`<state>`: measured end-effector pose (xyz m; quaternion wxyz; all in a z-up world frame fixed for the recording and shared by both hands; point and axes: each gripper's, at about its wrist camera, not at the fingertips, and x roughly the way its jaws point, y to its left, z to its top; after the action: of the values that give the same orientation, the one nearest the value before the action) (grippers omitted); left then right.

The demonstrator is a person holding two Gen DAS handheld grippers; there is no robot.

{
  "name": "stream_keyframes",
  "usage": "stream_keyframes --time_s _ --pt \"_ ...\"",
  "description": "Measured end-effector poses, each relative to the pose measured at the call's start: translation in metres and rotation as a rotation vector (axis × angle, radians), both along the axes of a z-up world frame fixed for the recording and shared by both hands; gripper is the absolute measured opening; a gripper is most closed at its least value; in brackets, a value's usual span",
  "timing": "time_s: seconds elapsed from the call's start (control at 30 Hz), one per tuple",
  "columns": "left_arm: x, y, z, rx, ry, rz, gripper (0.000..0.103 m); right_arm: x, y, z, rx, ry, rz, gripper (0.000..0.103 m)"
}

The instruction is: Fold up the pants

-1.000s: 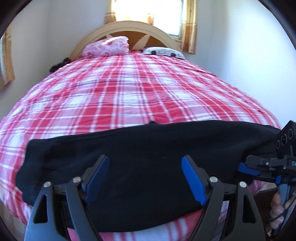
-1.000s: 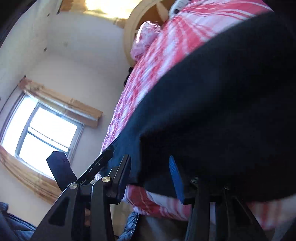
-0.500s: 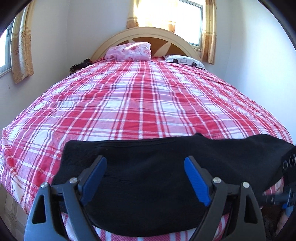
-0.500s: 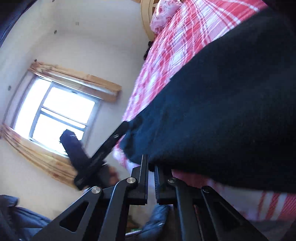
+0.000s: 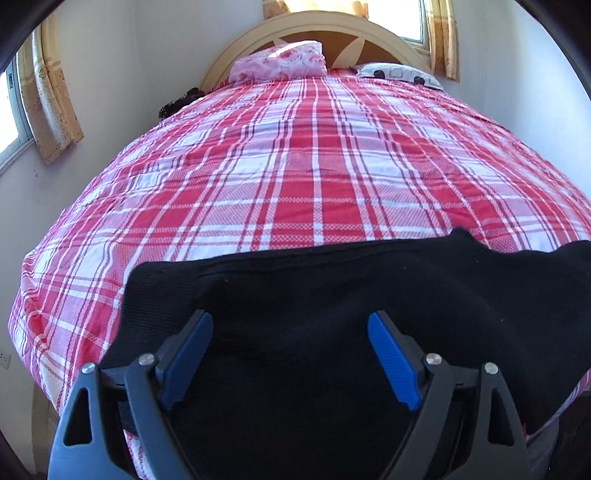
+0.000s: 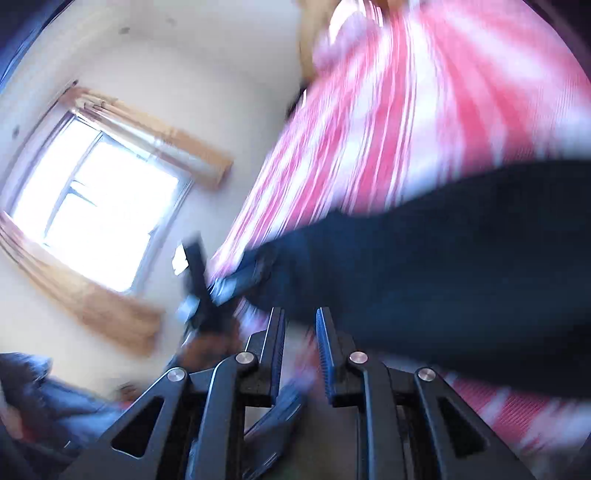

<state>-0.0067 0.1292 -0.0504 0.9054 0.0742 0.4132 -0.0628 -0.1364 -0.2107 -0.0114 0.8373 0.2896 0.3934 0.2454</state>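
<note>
A: On the bed (image 5: 295, 177), the pants (image 5: 332, 332) lie along the near edge.

B: Could they slide off?

A: Maybe. The left gripper (image 5: 291, 354) is wide and empty. The right gripper (image 6: 301, 347), just opening, is narrow, gripping nothing.

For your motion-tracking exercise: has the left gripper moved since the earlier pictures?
Yes. The left gripper, open over the black pants, now sees the headboard further right, so it has shifted toward the pants' left end.

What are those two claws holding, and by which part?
Nothing in the left gripper, open above the black pants. The right gripper is blurred; its jaws have just been opening, pants' edge at their tips, grip unclear.
</note>
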Motion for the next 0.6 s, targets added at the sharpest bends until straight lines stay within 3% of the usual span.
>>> stream_keyframes --time_s 0.13,0.17,0.27,0.3,0.4,0.5,0.53,0.6 --pt "0.002 -0.006 0.001 0.029 -0.005 0.007 0.089 0.037 0.001 0.003 -0.359 -0.073 -0.132 0.019" --pt "0.002 -0.007 0.001 0.042 -0.010 0.009 0.090 0.045 0.003 -0.003 -0.398 -0.060 -0.141 0.019" --pt "0.003 -0.009 0.001 0.086 -0.024 0.028 0.094 0.072 0.010 -0.038 -0.387 0.032 -0.146 0.019" --pt "0.004 -0.009 0.001 0.099 -0.022 0.036 0.094 0.080 0.022 -0.045 -0.379 0.013 -0.160 0.020" --pt "0.007 -0.009 0.000 0.109 -0.021 0.042 0.096 0.087 0.036 -0.039 -0.392 -0.014 -0.196 0.020" --pt "0.009 -0.011 -0.001 0.135 -0.031 0.055 0.100 0.079 0.051 -0.018 -0.369 -0.113 -0.193 0.022" --pt "0.009 -0.011 -0.001 0.137 -0.031 0.058 0.100 0.078 0.058 -0.018 -0.394 -0.123 -0.181 0.025" --pt "0.010 -0.012 -0.002 0.139 -0.030 0.061 0.100 0.080 0.069 -0.035 -0.437 -0.053 -0.143 0.042"
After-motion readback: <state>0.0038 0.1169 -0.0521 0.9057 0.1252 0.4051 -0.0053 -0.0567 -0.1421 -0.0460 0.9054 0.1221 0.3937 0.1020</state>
